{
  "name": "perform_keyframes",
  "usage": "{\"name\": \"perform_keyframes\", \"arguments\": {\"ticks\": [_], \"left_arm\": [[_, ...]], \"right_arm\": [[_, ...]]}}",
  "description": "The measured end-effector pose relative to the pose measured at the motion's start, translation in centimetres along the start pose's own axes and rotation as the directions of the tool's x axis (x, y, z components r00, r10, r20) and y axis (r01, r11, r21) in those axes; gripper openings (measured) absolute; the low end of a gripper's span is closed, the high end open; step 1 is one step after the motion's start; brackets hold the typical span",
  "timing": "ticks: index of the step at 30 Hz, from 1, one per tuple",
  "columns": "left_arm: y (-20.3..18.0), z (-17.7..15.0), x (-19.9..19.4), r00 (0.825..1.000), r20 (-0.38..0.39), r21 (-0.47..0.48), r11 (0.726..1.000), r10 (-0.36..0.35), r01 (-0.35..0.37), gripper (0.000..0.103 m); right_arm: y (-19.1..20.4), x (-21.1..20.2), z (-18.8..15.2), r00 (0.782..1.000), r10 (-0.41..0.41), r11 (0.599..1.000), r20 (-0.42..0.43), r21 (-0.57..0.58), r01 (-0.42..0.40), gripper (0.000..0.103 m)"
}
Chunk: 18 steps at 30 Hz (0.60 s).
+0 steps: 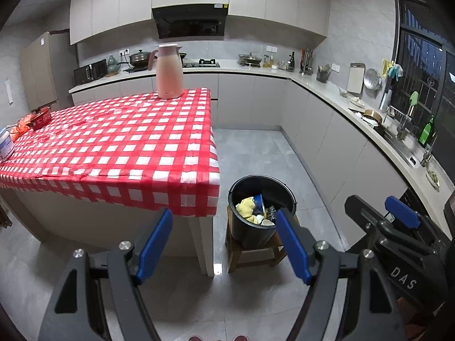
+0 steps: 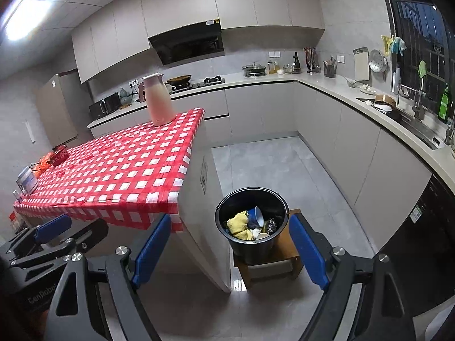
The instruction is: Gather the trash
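One black bucket (image 2: 250,227) on one wooden stool (image 2: 284,258) beside the table (image 2: 119,170), holding one yellow cloth (image 2: 240,223), one blue cup (image 2: 256,216). Two grippers, left gripper (image 1: 224,244) and right gripper (image 2: 230,250), both spread wide, empty. One pink thermos jug (image 2: 157,101) on the checked cloth.

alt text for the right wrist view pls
The open, empty right gripper points at a black bucket of trash, including a yellow cloth and blue cup, on a wooden stool beside a table with a red checked cloth.
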<state>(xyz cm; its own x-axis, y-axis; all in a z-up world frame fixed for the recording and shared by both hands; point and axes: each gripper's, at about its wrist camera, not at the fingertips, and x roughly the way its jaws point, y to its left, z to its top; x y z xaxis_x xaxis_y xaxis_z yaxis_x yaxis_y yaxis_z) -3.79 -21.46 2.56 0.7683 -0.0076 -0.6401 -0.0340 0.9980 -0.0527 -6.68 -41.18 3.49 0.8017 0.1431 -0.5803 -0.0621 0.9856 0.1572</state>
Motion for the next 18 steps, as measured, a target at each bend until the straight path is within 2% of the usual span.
{"name": "perform_keyframes", "arguments": {"ticks": [18], "left_arm": [[0.71,-0.02,-0.59,1.000,0.006,-0.015,1.000,0.024,-0.024,0.076]], "right_arm": [[0.77,-0.37,-0.13,1.000,-0.005,1.000,0.006,-0.008,0.005,0.087]]}}
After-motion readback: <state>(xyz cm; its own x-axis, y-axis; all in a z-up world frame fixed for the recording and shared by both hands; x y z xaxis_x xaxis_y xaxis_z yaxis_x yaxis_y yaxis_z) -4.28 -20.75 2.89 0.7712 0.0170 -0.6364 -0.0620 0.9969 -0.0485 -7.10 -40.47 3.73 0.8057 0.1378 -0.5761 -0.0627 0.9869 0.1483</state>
